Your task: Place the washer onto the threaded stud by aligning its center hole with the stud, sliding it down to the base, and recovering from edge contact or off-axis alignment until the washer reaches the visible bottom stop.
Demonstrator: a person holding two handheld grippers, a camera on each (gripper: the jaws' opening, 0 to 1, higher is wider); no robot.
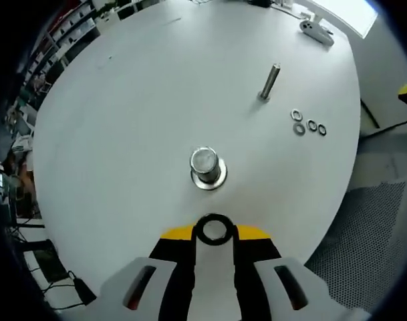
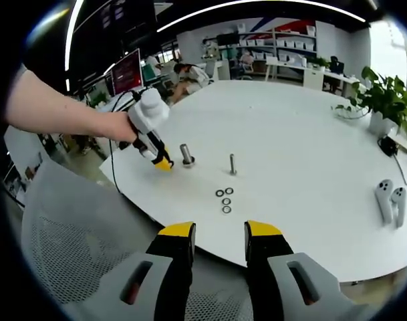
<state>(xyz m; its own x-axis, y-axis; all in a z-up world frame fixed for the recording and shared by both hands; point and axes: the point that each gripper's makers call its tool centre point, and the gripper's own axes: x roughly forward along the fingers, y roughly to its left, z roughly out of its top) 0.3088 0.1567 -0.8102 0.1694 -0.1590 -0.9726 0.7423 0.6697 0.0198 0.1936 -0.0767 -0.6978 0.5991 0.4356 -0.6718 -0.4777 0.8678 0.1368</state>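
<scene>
I've got the left gripper (image 1: pixel 215 234) pinching 1 washer (image 1: pixel 214 229) between its yellow tips, low centre of the left gripper view. The washer sits short of the threaded stud (image 1: pixel 206 166), which stands mid-frame on the white table (image 1: pixel 123 120), its top facing me w/ a wide flange at its base. They're near each other but apart. A 2nd, thinner stud (image 1: pixel 269 82) stands upper right, and 3 spare washers (image 1: pixel 307 124) lie just below-right of it.

In the right gripper view, my right gripper (image 2: pixel 219 239) is at bottom centre, jaws apart w/ nothing between them, off the table edge over a mesh chair (image 2: pixel 69 247). The left gripper (image 2: pixel 160 160) shows upper left in a hand (image 2: pixel 116 127), tips just beside the thick stud (image 2: pixel 186 154). The thin stud (image 2: pixel 232 164) and the spare washers (image 2: pixel 224 199) sit centre frame; 2 white controllers (image 2: pixel 390 199) lie at right.
</scene>
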